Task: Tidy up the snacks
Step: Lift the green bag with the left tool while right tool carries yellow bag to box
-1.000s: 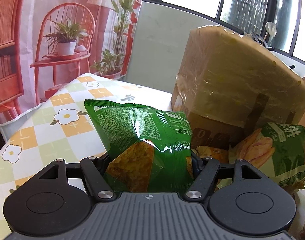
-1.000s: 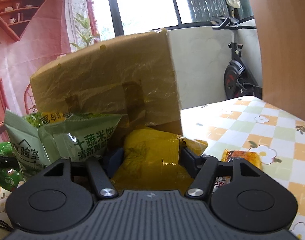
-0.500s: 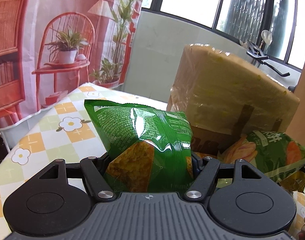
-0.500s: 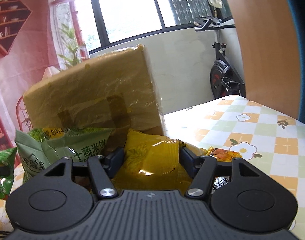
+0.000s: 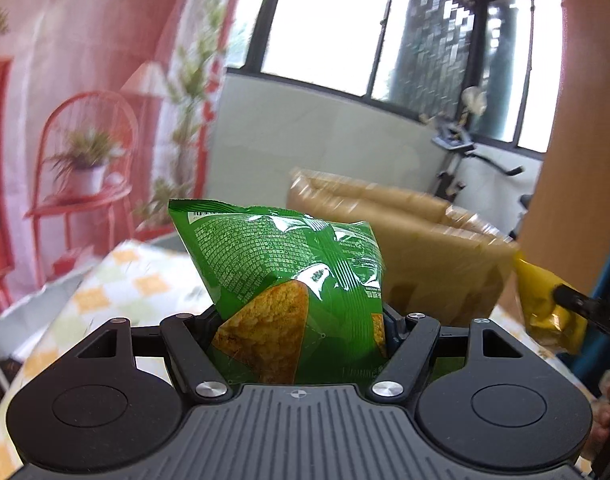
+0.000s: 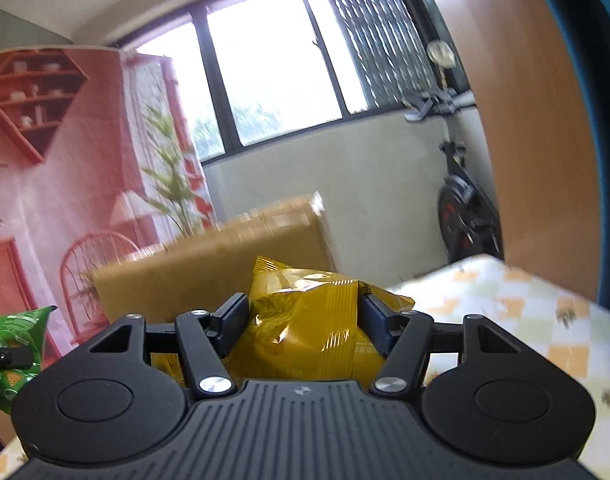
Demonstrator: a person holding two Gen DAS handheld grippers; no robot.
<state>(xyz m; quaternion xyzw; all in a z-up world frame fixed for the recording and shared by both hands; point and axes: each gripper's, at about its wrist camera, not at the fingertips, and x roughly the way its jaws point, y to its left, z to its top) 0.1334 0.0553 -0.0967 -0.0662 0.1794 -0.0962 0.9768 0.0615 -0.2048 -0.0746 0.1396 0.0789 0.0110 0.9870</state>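
My left gripper (image 5: 301,320) is shut on a green chip bag (image 5: 289,264) with a golden chip printed on it, lifted above the table. My right gripper (image 6: 305,320) is shut on a yellow snack bag (image 6: 305,320), also held in the air. The yellow snack bag (image 5: 545,300) and a right finger show at the right edge of the left wrist view. The green chip bag (image 6: 13,344) shows at the left edge of the right wrist view. A tape-wrapped cardboard box (image 5: 425,248) stands behind both bags, its top seen as the cardboard box (image 6: 225,272).
The table (image 6: 525,320) carries a checked cloth with flowers, also seen as the table (image 5: 117,280). A wooden panel (image 6: 525,120) rises at the right. An exercise bike (image 6: 465,208) stands by the window wall. A printed pink backdrop (image 5: 65,120) hangs at the left.
Both grippers have risen with their bags. The box now sits lower in both views, and the other snack packs near it have dropped out of sight.
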